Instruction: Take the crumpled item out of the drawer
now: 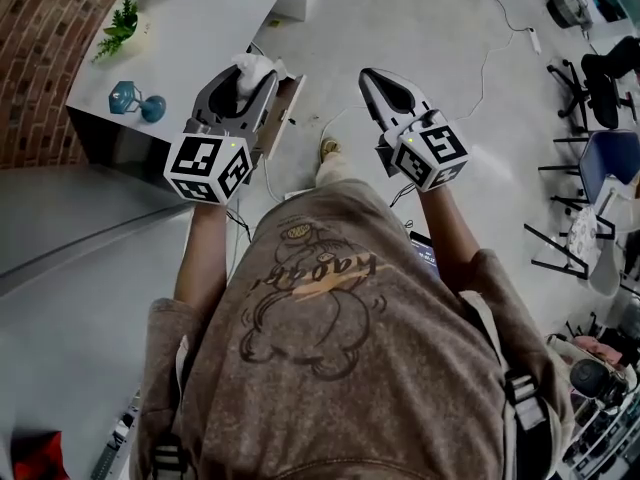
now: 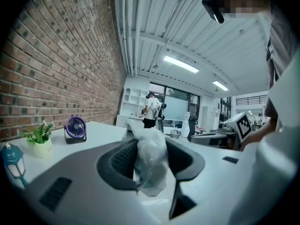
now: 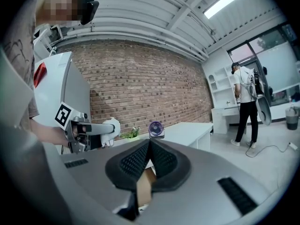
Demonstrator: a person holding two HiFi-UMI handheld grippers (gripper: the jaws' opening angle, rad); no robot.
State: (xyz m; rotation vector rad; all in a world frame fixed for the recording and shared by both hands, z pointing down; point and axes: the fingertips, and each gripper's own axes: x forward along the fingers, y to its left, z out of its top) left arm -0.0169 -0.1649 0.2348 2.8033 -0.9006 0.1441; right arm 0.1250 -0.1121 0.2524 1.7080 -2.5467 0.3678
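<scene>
The crumpled item point(image 1: 252, 68) is a wad of thin whitish plastic. My left gripper point(image 1: 250, 76) is shut on it and holds it just above the open drawer point(image 1: 281, 118), whose wooden side shows at the desk's front. In the left gripper view the wad point(image 2: 151, 159) fills the gap between the dark pads point(image 2: 123, 161). My right gripper point(image 1: 368, 76) hangs to the right of the drawer, jaws shut with nothing in them. The right gripper view has the pads point(image 3: 161, 161) pressed together, the drawer's brown edge point(image 3: 145, 187) below them, and the left gripper point(image 3: 101, 130) at left.
The white desk point(image 1: 205, 23) carries a small plant point(image 1: 118, 26), a blue lantern point(image 1: 128, 96) and a purple fan point(image 2: 75, 127). A brick wall point(image 2: 61, 74) runs behind it. A cable point(image 1: 480, 63) lies on the floor, chairs point(image 1: 600, 88) stand at right, and a person point(image 3: 246, 102) stands farther off.
</scene>
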